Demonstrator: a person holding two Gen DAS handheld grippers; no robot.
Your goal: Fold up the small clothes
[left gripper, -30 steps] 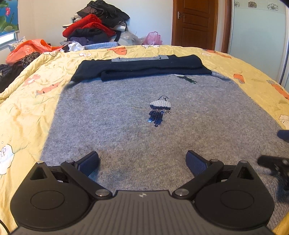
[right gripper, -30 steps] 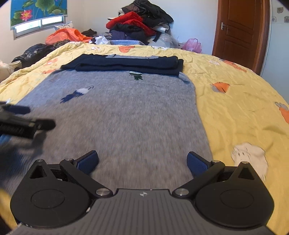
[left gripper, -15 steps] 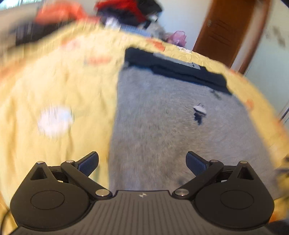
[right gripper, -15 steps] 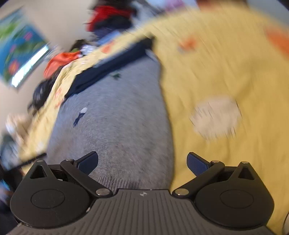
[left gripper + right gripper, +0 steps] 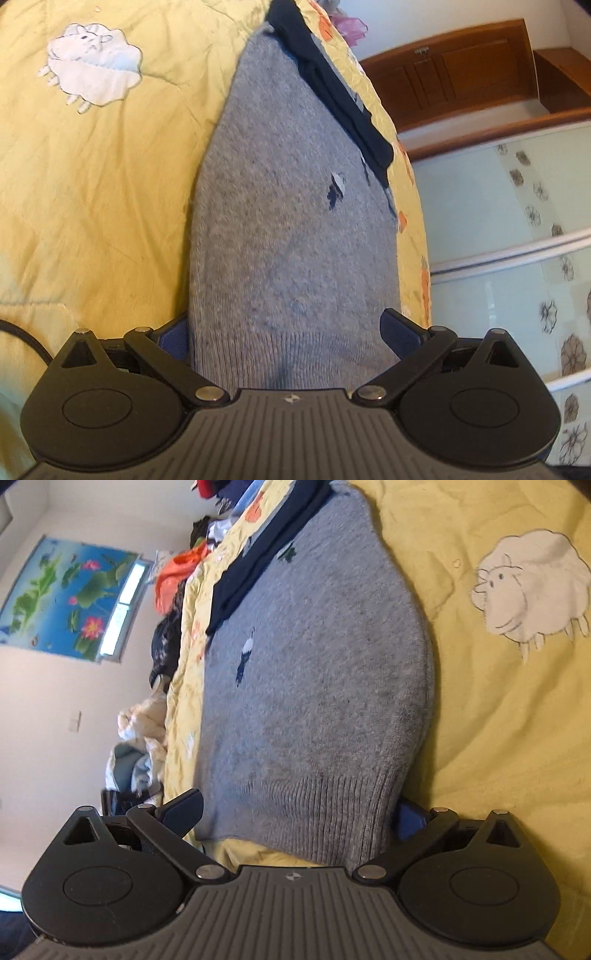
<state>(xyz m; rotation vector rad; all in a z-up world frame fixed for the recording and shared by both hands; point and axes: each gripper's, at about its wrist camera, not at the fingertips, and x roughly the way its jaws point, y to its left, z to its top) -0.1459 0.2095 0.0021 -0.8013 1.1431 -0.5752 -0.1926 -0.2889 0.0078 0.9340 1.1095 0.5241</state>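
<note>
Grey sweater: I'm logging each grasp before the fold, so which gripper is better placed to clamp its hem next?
Left, slightly. The left gripper straddles the grey sweater with ribbed hem filling the gap between its open fingers. The right gripper is also open at the hem, but only the corner sits inside; yellow quilt shows in its gap.

Bare quilt (image 5: 498, 720) flanks the sweater (image 5: 314, 664); folded navy garment (image 5: 251, 565) blocks beyond.

No readable text, brand name, number or label is showing in either view. A small pale emblem (image 5: 292, 398) is sitting on the ribbed black housing of the left gripper (a mark, not lettering), and the same emblem (image 5: 292, 877) is appearing on the right gripper's housing. Nothing else is carrying writing.
</note>
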